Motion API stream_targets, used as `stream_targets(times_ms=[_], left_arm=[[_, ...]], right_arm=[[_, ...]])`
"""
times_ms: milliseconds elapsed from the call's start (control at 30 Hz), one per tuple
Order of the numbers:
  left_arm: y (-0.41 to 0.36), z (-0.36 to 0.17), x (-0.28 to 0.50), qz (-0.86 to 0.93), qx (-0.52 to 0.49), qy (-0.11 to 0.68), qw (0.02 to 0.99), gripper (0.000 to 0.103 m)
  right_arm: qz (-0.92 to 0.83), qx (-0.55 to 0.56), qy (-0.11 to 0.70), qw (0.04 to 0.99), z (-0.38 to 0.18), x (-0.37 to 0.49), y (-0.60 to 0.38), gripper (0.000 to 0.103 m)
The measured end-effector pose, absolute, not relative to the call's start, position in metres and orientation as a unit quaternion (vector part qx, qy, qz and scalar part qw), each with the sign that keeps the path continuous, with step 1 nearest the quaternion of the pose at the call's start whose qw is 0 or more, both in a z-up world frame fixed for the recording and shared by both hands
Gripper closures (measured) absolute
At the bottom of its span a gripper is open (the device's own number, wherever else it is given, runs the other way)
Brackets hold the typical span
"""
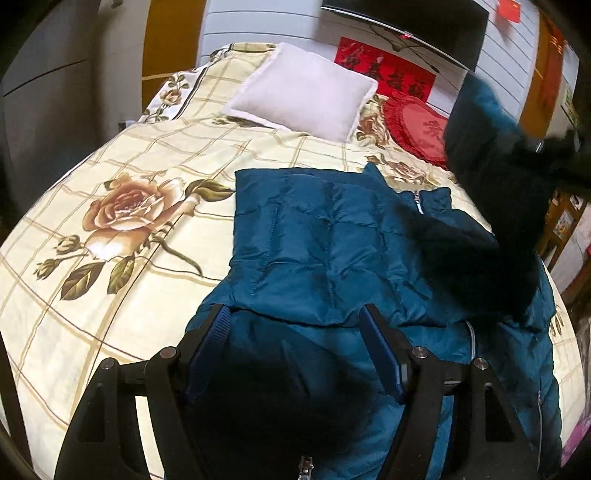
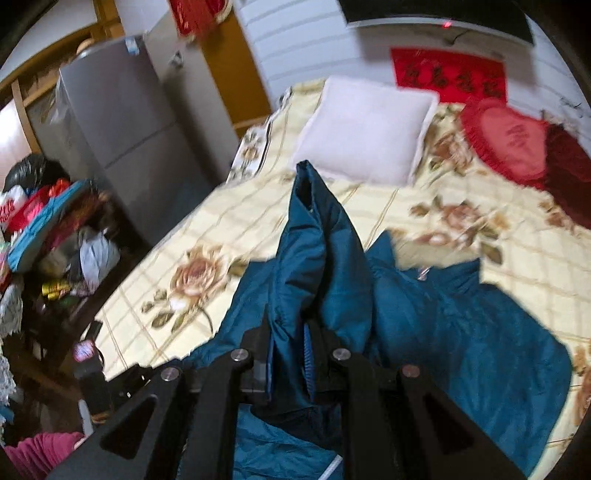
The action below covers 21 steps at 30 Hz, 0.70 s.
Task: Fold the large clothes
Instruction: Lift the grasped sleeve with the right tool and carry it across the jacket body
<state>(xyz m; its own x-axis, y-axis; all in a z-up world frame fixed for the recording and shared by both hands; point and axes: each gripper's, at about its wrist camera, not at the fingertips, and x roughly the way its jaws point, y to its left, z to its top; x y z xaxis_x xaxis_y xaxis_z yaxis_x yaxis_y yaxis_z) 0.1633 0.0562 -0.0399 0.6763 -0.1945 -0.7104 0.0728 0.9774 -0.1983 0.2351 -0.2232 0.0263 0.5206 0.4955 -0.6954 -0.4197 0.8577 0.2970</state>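
Note:
A teal quilted puffer jacket (image 1: pixel 325 251) lies on the floral bed cover (image 1: pixel 110 177). One sleeve is folded flat across its body. My left gripper (image 1: pixel 295 325) is open just above the jacket's lower body, holding nothing. My right gripper (image 2: pixel 291 343) is shut on the jacket's other sleeve (image 2: pixel 321 236) and holds it lifted above the rest of the jacket (image 2: pixel 480 332). In the left wrist view that lifted sleeve (image 1: pixel 480 122) hangs at the upper right with the right gripper's dark shape next to it.
A white pillow (image 1: pixel 303 92) and a red heart cushion (image 1: pixel 417 125) lie at the head of the bed. A grey fridge (image 2: pixel 122 122) and a cluttered shelf of bags (image 2: pixel 48 229) stand left of the bed. A wall TV (image 2: pixel 436 14) hangs above.

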Motion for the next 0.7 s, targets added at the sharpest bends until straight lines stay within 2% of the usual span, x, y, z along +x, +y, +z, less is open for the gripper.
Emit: stream_targets(times_ms=[233, 533, 633, 700], left_arm=[[0.059, -0.047, 0.168, -0.066, -0.078, 0.404, 0.909, 0.034], [0.059, -0.054, 0.172, -0.063, -0.081, 0.413, 0.905, 0.034], [0.058, -0.055, 0.172, -0.065, -0.078, 0.414, 0.905, 0.034], [0.056, -0.055, 0.171, -0.065, -0.075, 0.413, 0.905, 0.034]], right_arm=[[0.263, 0.079, 0.454, 0.847, -0.036, 0.248, -0.216, 0.090], [0.258, 0.102, 0.494, 0.824, -0.082, 0.255, -0.206, 0.087], [0.255, 0.121, 0.503, 0.817, -0.093, 0.255, -0.204, 0.075], [0.262, 0.140, 0.498, 0.815, -0.092, 0.252, -0.205, 0.052]])
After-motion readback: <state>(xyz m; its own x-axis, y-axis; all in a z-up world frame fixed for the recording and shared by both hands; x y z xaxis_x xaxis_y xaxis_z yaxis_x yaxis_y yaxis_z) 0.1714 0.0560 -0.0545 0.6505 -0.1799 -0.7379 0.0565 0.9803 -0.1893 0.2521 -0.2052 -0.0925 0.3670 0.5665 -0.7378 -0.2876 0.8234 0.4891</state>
